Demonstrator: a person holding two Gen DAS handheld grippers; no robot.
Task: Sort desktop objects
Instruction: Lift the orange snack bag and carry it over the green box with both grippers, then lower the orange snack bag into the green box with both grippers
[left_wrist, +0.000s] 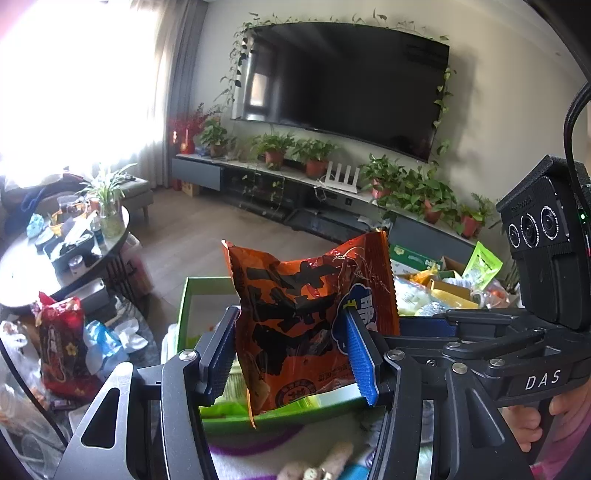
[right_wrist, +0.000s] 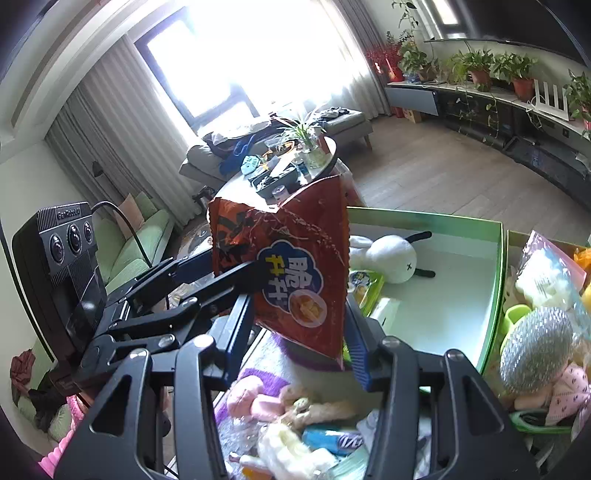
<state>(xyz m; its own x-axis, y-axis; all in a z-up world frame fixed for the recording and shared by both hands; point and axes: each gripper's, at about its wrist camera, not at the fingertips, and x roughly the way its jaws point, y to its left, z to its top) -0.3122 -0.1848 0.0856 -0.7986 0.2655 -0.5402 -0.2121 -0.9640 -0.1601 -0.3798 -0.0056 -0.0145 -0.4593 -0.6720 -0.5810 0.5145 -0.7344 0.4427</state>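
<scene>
The left gripper (left_wrist: 291, 347) is closed across the orange snack bag (left_wrist: 310, 295). The right gripper (right_wrist: 295, 332) flanks the bag (its grip cannot be told). The bag should be released only low over the green box (right_wrist: 424, 218).

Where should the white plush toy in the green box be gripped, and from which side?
Grip the white plush toy across its round body, coming from above: it lies low on the green box floor, and the thin black limbs offer little hold. The orange snack bag sits between both grippers' fingers.

- Left claw (left_wrist: 291, 350): blue-padded fingers (left_wrist: 360, 354) closed on a snack bag (left_wrist: 306, 325), held upright.
- Right claw (right_wrist: 299, 332): raised beside the left, fingers flanking the same bag; contact unclear.
</scene>
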